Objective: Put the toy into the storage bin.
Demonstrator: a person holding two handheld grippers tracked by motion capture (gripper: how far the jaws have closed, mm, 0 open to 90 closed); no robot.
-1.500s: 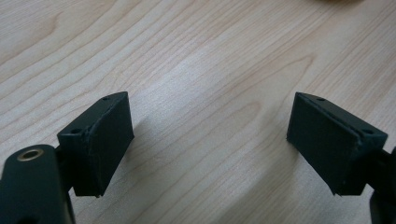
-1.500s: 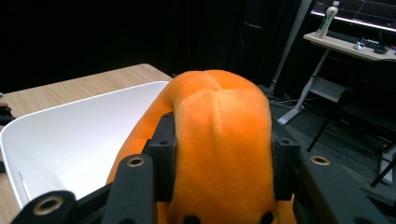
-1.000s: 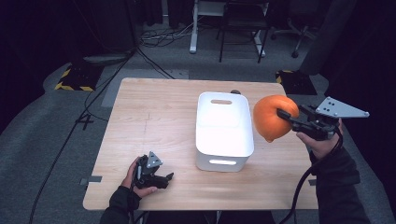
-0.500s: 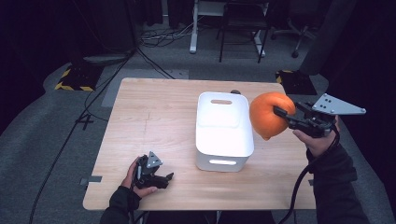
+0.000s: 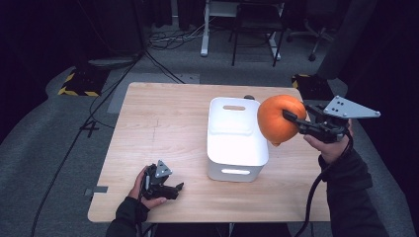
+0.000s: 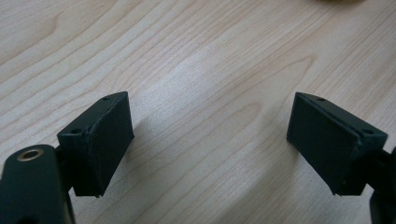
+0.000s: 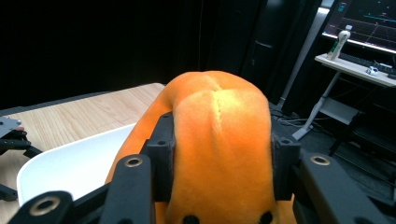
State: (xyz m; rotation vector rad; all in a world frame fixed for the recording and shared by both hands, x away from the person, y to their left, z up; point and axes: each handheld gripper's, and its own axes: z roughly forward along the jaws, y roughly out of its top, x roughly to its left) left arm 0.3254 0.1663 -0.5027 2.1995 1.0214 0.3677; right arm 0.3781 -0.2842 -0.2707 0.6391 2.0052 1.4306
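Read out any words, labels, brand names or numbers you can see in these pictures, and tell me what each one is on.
No legible text anywhere.
Monitor: coloured lines and marks, too small and blurred to read.
White bin: no label or print.
Orange plush toy, held by the right gripper: no tag or print visible.
Yellow-and-black striped mat on the floor: hazard stripes, no words.

Your right gripper (image 5: 291,118) holds the plush pumpkin (image 5: 277,118) in the air just right of the bin (image 5: 236,143), which stands mid-table (image 5: 163,118). Your left gripper (image 5: 175,188) rests near the front edge, left of the bin.
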